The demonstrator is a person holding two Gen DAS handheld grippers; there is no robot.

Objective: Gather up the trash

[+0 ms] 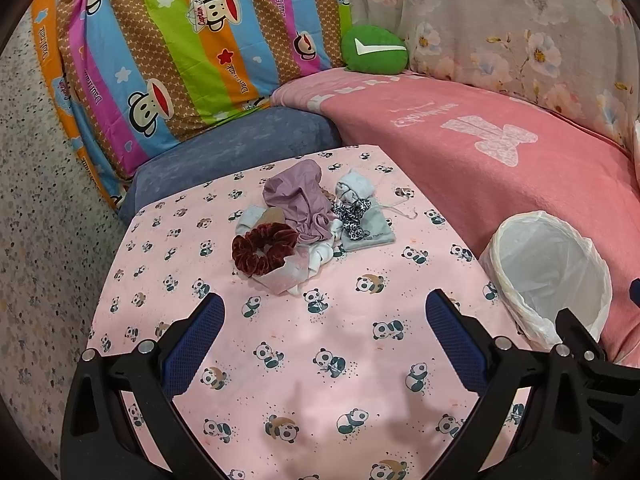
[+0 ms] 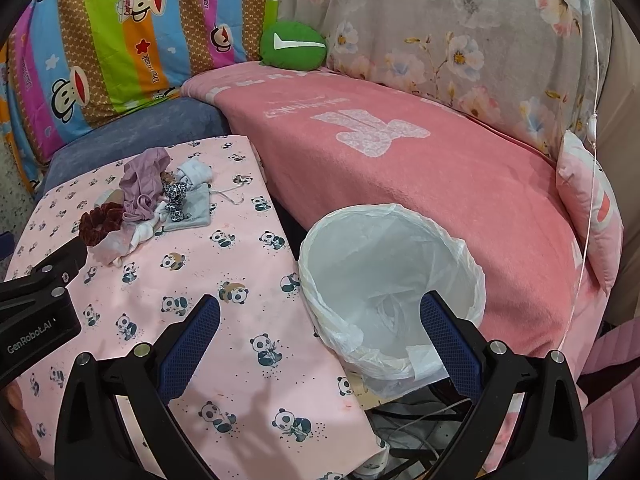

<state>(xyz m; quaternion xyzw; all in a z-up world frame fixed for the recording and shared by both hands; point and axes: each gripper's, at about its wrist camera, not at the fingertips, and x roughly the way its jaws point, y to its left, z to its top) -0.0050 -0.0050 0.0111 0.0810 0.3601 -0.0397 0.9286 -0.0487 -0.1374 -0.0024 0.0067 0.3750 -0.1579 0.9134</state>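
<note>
A pile of small items [image 1: 308, 220] lies on the pink panda cloth [image 1: 320, 360]: a dark red velvet scrunchie [image 1: 262, 248], a mauve cloth [image 1: 298, 200], a leopard-print scrunchie [image 1: 352, 216], a grey pouch [image 1: 372, 232] and white crumpled pieces [image 1: 356, 186]. The pile also shows in the right wrist view [image 2: 148, 204]. A bin with a white bag liner [image 2: 392, 280] stands right of the table; it shows in the left wrist view too [image 1: 548, 276]. My left gripper [image 1: 324, 320] is open, short of the pile. My right gripper [image 2: 320, 320] is open, over the bin's near rim.
A pink blanket [image 2: 420, 168] covers the sofa behind the bin. A green cushion [image 2: 292, 46], striped cartoon bedding [image 1: 180, 40] and floral fabric [image 2: 460, 32] stand at the back. A blue cushion [image 1: 240, 148] lies behind the table. Cables [image 2: 412, 436] lie under the bin.
</note>
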